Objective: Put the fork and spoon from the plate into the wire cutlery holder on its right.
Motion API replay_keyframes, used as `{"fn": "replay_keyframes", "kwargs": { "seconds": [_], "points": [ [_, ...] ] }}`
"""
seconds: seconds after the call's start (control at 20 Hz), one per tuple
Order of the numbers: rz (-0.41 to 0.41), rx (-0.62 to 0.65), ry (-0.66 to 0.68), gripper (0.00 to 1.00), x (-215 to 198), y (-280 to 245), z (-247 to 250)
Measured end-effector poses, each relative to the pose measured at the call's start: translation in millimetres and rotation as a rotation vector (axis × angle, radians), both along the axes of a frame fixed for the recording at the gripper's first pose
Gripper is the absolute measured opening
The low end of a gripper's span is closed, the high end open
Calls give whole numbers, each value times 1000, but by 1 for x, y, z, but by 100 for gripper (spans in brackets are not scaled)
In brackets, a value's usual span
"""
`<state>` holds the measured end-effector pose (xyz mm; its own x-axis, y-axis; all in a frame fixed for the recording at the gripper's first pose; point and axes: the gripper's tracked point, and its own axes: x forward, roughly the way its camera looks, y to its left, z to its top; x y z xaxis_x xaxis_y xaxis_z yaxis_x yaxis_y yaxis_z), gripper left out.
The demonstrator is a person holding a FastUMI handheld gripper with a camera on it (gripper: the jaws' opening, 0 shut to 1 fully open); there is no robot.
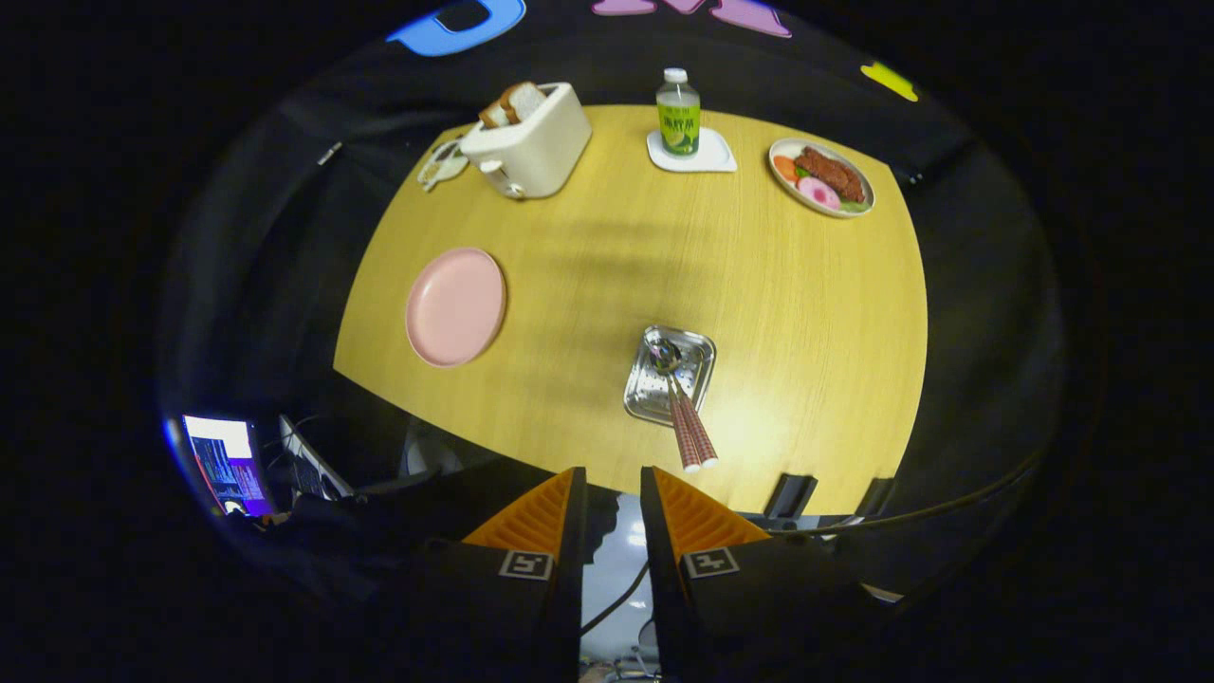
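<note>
A small perforated metal plate (648, 398) lies on the yellow table, near its front edge and just beyond my fingertips. A spoon (664, 357) rests in it with its bowl at the far end. A fork (704, 438) lies right beside the spoon, its head hard to make out. Both have red patterned handles with white ends that stick out over the plate's near rim towards me. My gripper (612, 479) hovers above and short of the table edge, open by a narrow gap with nothing between the fingers.
An empty pink plate (455, 305) sits left of the metal one. At the back stand a toaster (531, 144) with bread, a bottle (678, 112) on a white coaster, and a plate of food (821, 177). A lit screen (224, 463) is below the table's left side.
</note>
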<state>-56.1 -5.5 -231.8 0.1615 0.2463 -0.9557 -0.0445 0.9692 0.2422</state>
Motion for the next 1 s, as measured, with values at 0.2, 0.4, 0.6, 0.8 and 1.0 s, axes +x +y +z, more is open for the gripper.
{"fn": "replay_keyframes", "kwargs": {
  "seconds": [0.2, 0.4, 0.6, 0.8, 1.0],
  "points": [
    [-76, -25, -233, 76, 12, 18, 37],
    [-157, -100, -491, 100, 39, 15, 71],
    [-244, -163, -731, 100, 61, 11, 102],
    [-316, -221, -973, 100, 69, 12, 143],
    [-310, -224, -1061, 99, 70, 26, 161]
  ]
}}
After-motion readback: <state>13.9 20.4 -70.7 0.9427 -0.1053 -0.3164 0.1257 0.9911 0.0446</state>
